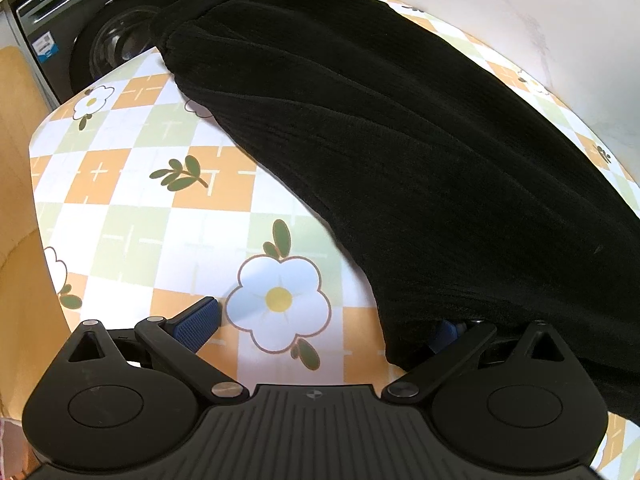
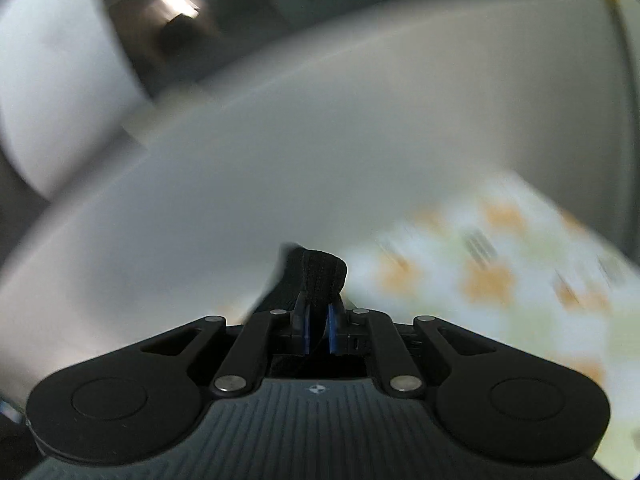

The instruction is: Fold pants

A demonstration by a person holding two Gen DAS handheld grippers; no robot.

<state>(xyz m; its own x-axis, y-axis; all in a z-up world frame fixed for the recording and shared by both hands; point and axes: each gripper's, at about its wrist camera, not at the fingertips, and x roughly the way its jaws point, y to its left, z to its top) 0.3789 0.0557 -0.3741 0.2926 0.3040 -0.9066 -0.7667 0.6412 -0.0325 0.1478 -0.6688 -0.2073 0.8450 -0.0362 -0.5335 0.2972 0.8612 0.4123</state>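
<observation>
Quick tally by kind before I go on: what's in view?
Black pants: 1
Floral checked tablecloth: 1
Washing machine: 1
Grippers: 2, left gripper open, right gripper shut on the pants
Total: 5

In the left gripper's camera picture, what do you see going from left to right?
Orange cushion → washing machine → flowered tablecloth → black pants → white wall.
</observation>
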